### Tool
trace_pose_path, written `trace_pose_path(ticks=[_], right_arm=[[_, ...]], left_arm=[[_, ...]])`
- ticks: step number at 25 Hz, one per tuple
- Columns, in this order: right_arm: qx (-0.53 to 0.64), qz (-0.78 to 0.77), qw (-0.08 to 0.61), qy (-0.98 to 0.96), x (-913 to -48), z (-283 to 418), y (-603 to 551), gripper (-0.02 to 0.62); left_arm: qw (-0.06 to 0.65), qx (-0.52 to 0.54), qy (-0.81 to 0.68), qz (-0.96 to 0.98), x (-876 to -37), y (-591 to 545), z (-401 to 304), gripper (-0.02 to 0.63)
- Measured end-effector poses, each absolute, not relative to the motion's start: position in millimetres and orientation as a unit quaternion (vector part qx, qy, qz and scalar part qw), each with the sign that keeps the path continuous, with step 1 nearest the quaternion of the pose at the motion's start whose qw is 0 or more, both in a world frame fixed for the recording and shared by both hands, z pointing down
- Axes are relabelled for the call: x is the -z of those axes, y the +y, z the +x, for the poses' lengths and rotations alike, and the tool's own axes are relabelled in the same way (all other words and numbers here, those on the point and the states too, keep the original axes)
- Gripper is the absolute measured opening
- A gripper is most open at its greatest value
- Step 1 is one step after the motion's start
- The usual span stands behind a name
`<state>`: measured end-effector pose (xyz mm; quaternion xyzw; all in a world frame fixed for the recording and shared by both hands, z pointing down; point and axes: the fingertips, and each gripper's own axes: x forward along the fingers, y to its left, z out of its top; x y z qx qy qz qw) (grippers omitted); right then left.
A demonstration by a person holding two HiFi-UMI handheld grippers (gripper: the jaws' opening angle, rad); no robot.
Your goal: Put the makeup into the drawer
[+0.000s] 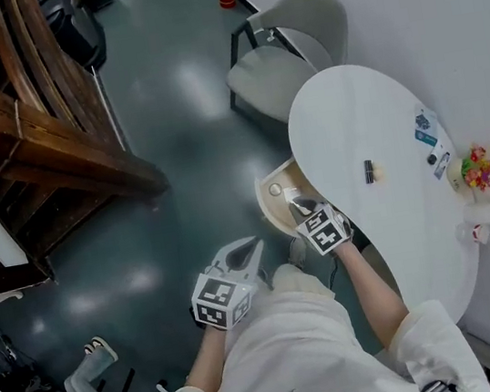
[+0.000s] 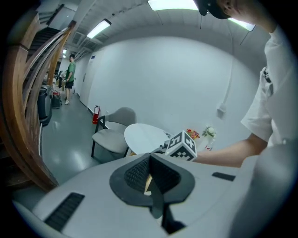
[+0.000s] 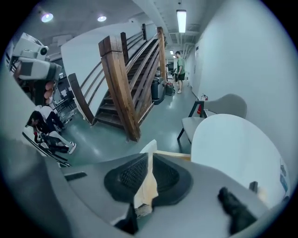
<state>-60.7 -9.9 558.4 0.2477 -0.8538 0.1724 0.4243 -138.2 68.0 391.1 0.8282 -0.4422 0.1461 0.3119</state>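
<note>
The left hand-held gripper (image 1: 252, 250) is pressed fully together and empty, hanging over the floor (image 1: 173, 146) in front of the person's knee. The right hand-held gripper (image 1: 299, 205) points down just above the open drawer (image 1: 265, 207). Its jaws stand a narrow slit apart, pinching nothing, and only the pale drawer shows through the gap. A small round makeup item (image 1: 274, 189) lies in the drawer near its rim. A dark stick (image 1: 369, 171) lies beside a pale round piece on the white worktop (image 1: 351, 109), well in from its edges. The drawer juts out from under the worktop's edge, with open floor on its left and a chair (image 1: 285, 69) beyond.
</note>
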Motion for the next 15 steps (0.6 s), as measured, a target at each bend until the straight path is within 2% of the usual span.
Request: trace_pose_path(ticks=[7,15], right_arm=[[-0.173,0.265,0.378,-0.870,-510.5,-33.2,3.4,0.015],[-0.171,0.275,0.289,-0.901,-446.9,2.3,16.5,0.014]], left_arm=[[0.288,-0.129,-0.452,0.835,-369.1,53.9,-110.9,0.008],[0.283,-0.117,-0.445,0.842,-367.5,41.9,-66.7,0.008]])
